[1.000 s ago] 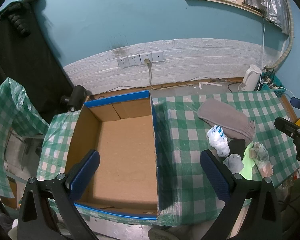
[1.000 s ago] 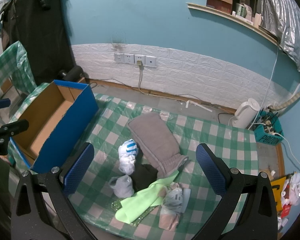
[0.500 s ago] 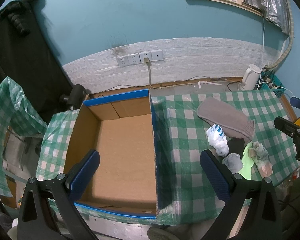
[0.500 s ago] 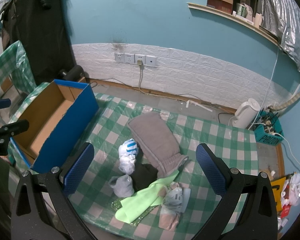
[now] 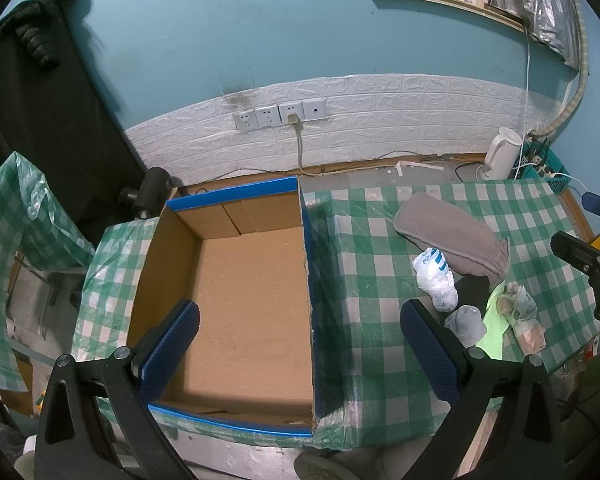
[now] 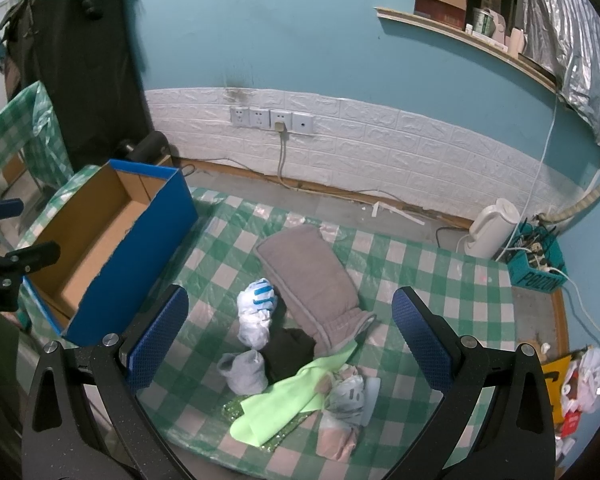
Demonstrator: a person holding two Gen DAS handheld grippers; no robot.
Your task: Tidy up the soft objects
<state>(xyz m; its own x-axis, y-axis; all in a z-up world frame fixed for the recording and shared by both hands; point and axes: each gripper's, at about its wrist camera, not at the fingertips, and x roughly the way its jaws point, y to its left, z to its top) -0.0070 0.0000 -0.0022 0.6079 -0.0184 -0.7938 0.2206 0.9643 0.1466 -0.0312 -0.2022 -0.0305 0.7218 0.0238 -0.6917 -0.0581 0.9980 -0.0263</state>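
Observation:
A pile of soft things lies on the green checked tablecloth (image 6: 428, 280): a grey cloth (image 6: 312, 276), a white and blue sock ball (image 6: 256, 308), a black cloth (image 6: 290, 350), a grey sock ball (image 6: 244, 372), a lime green cloth (image 6: 288, 396) and a pale sock bundle (image 6: 344, 404). An open blue cardboard box (image 5: 236, 280) stands to the pile's left and is empty. My left gripper (image 5: 300, 340) is open above the box's right wall. My right gripper (image 6: 288, 332) is open above the pile. The grey cloth (image 5: 452, 236) also shows in the left wrist view.
A white kettle (image 6: 492, 228) and a teal basket (image 6: 536, 264) of cables stand on the floor beyond the table's far right. Wall sockets (image 6: 272, 120) with a cable are behind. A dark coat (image 6: 80, 60) hangs at the left. Bags (image 6: 584, 380) lie at the right.

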